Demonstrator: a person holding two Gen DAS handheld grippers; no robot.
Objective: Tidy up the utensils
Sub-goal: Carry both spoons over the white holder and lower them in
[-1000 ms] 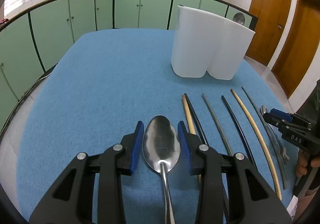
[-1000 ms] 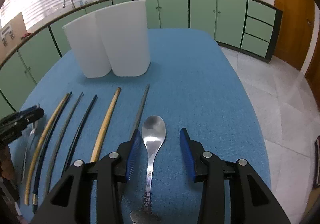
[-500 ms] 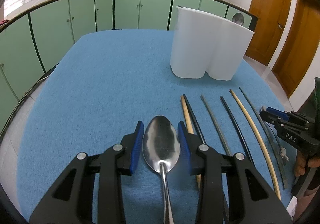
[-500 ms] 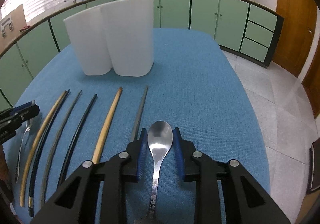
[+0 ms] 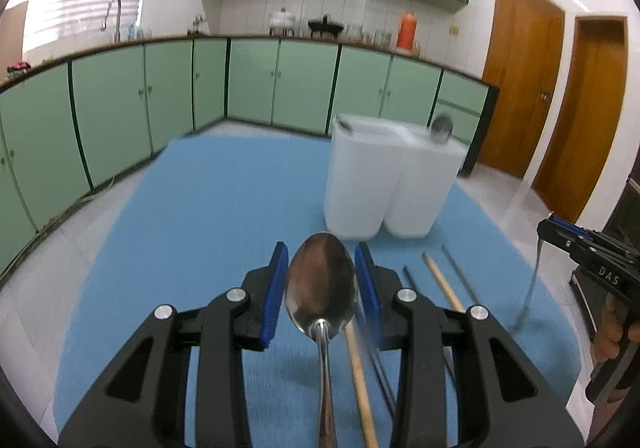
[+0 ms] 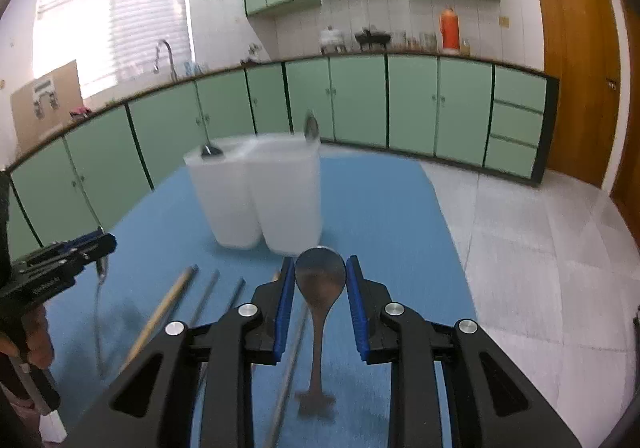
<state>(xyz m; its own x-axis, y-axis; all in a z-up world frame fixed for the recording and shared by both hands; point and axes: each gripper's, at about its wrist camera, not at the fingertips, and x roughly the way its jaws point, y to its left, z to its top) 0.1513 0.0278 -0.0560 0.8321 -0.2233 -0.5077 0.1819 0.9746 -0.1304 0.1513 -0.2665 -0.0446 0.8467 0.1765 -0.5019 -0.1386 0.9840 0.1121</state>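
Left gripper [image 5: 321, 288]: its blue-padded jaws are closed partway on a large metal spoon [image 5: 321, 282], pads pressing the sides of the bowl. The spoon's long axis runs along the fingers, bowl forward toward the white holder, handle trailing back under the camera. It is lifted clear of the blue surface [image 5: 200, 215].

Right gripper [image 6: 320, 298]: its jaws are drawn in narrower on a smaller spoon [image 6: 320, 278], gripped at the bowl. This spoon also points bowl-forward, its handle hanging back and down to a flared end above the cloth.

Below and between the two tools, chopsticks [image 6: 168, 308] lie side by side on the surface, a pale wooden one among darker ones, their long axes running roughly toward the holder; blur hides how many.

Beyond the chopsticks stands the white two-compartment utensil holder [image 6: 256, 199], upright on the surface. A spoon bowl [image 6: 310, 126] pokes above the rim of its right compartment, and a dark utensil tip [image 6: 211, 151] shows at its left edge.

Farther back, green kitchen cabinets [image 5: 280, 79] line the wall.
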